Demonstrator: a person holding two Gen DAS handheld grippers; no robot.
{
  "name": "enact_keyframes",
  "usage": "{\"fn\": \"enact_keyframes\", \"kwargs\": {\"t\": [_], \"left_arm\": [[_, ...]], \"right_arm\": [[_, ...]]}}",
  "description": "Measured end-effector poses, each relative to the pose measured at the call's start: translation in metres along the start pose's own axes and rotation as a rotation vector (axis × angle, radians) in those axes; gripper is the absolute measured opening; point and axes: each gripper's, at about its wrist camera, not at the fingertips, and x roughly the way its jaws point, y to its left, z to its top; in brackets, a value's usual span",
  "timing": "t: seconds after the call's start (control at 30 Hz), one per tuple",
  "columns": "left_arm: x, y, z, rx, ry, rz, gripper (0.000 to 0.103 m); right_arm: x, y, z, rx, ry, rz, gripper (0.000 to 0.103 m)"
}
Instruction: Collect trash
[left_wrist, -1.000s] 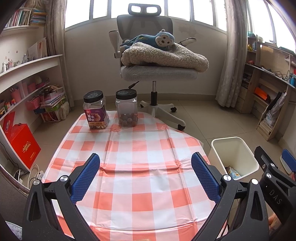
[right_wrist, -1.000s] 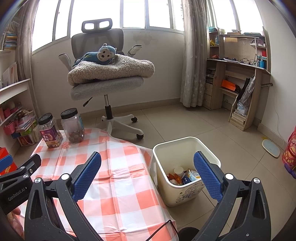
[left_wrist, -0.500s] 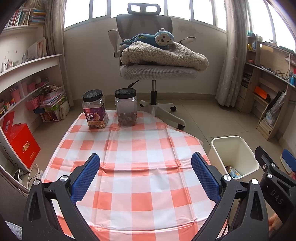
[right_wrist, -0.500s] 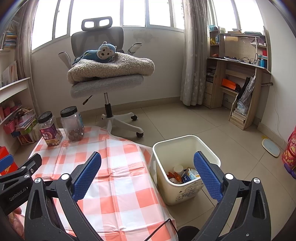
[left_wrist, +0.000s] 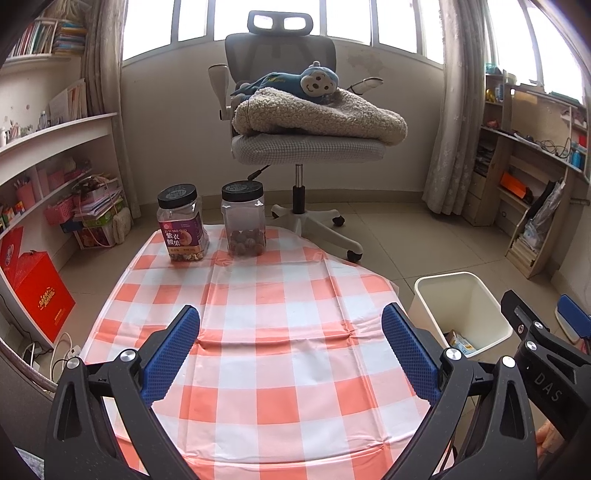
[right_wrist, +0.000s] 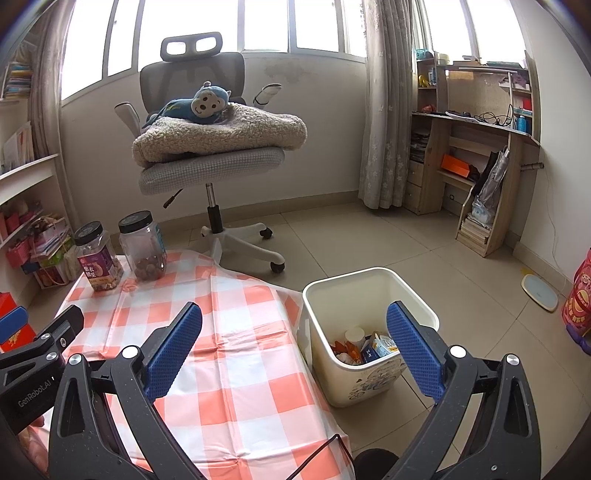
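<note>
A cream trash bin (right_wrist: 373, 295) stands on the floor right of the table and holds several cartons and wrappers (right_wrist: 364, 347). In the left wrist view the same bin (left_wrist: 461, 291) shows one carton inside. My left gripper (left_wrist: 291, 350) hovers open over the checked tablecloth (left_wrist: 266, 317) with nothing between its blue pads. My right gripper (right_wrist: 295, 349) is open too, spanning the table edge and the bin, empty. No loose trash shows on the cloth.
Two black-lidded jars, one labelled (left_wrist: 181, 225) and one clear (left_wrist: 243, 221), stand at the table's far edge. A grey office chair (left_wrist: 295, 147) with a blanket and blue plush monkey is behind. Shelves line the left wall; a desk unit (right_wrist: 476, 173) stands right.
Both views have drifted slightly; the jars and chair sit a little higher in frame. Both grippers stay open and empty.
</note>
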Motion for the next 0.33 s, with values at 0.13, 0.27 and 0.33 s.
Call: {"fn": "enact_keyframes", "kwargs": {"t": [0.13, 0.27, 0.33], "left_arm": [[-0.0018, -0.001, 0.0013, -0.001, -0.005, 0.01, 0.096], [-0.0016, -0.0019, 0.0025, 0.0, 0.003, 0.019, 0.096], [-0.0011, -0.0013, 0.0028, -0.008, 0.008, 0.022, 0.096]], "right_arm": [[0.0, -0.0003, -0.0002, 0.0, -0.002, -0.003, 0.096], [-0.0002, -0.0013, -0.0004, 0.0, -0.003, -0.004, 0.096], [-0.0001, -0.0013, -0.0007, -0.001, -0.002, -0.003, 0.096]]}}
